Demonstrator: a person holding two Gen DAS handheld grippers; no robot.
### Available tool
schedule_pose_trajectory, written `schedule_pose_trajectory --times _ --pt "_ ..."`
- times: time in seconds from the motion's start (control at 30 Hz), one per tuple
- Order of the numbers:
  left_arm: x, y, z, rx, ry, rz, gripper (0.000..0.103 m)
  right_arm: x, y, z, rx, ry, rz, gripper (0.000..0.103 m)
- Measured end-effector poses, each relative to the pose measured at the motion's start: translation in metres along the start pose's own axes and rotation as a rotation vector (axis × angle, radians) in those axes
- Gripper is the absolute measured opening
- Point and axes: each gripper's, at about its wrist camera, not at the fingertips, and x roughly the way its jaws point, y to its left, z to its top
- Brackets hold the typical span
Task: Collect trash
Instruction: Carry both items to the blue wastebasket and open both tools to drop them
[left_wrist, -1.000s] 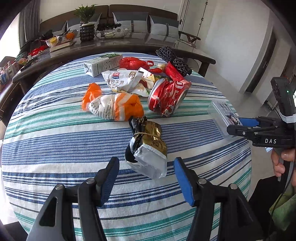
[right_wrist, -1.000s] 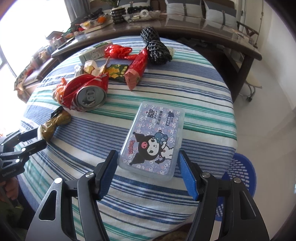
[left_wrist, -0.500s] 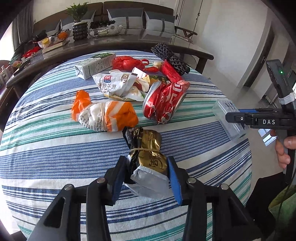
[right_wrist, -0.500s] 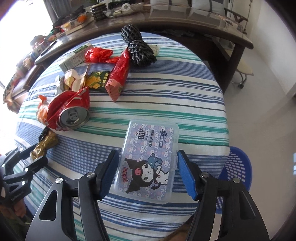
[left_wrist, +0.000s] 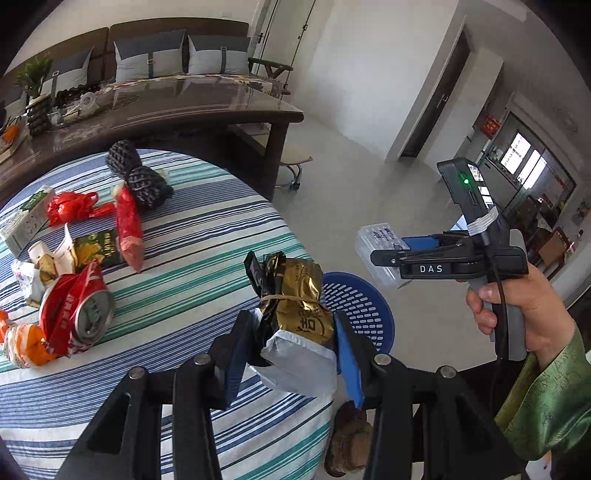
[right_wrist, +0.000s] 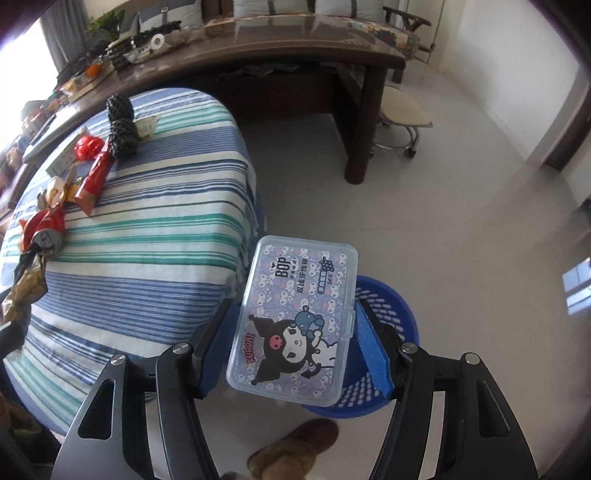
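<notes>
My left gripper (left_wrist: 291, 350) is shut on a gold and silver foil packet (left_wrist: 295, 314), held in the air past the table's right edge; the packet also shows in the right wrist view (right_wrist: 26, 291). My right gripper (right_wrist: 295, 347) is shut on a clear plastic floss box (right_wrist: 295, 317) with a cartoon print, held over the blue mesh bin (right_wrist: 384, 332). In the left wrist view the right gripper (left_wrist: 413, 258) holds the box (left_wrist: 376, 247) above and to the right of the bin (left_wrist: 354, 306). A crushed red can (left_wrist: 77, 310), red wrapper (left_wrist: 127, 229) and other trash lie on the striped table (left_wrist: 192, 266).
Black mesh rolls (left_wrist: 136, 177), a red bag (left_wrist: 72, 208), a carton (left_wrist: 26, 218) and an orange wrapper (left_wrist: 22, 343) lie on the table. A dark curved desk (left_wrist: 184, 118) and a stool (right_wrist: 402, 114) stand behind. A slippered foot (right_wrist: 295, 450) is by the bin.
Both grippers have lifted their items off the table and swung right, off its edge. The floss box now hangs over the blue bin and the foil packet is near it.
</notes>
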Motion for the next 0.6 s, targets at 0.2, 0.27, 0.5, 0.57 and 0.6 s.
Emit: schedule_pose_trajectory --times 0.2,0.27,0.5,0.57,0.6 --pt "0.084 -0.059 0.02 0.057 0.075 -0.065 0.045 0.024 -0.062 -0.021 0.103 0.037 -0.023 0.066" --pt "0.111 -0.072 0.021 0.069 0.101 -0.071 0.045 0.03 -0.077 -0.024 0.131 0.05 -0.023 0.066" --pt "0.178 -0.093 0.019 0.094 0.171 -0.07 0.045 0.044 -0.123 -0.028 0.238 0.058 -0.021 0.066" --pt "0.191 -0.098 0.018 0.108 0.177 -0.066 0.047 0.045 -0.13 -0.029 0.259 0.056 -0.015 0.066" --pt "0.198 -0.1 0.018 0.112 0.174 -0.074 0.048 0.047 -0.132 -0.029 0.266 0.057 -0.01 0.066"
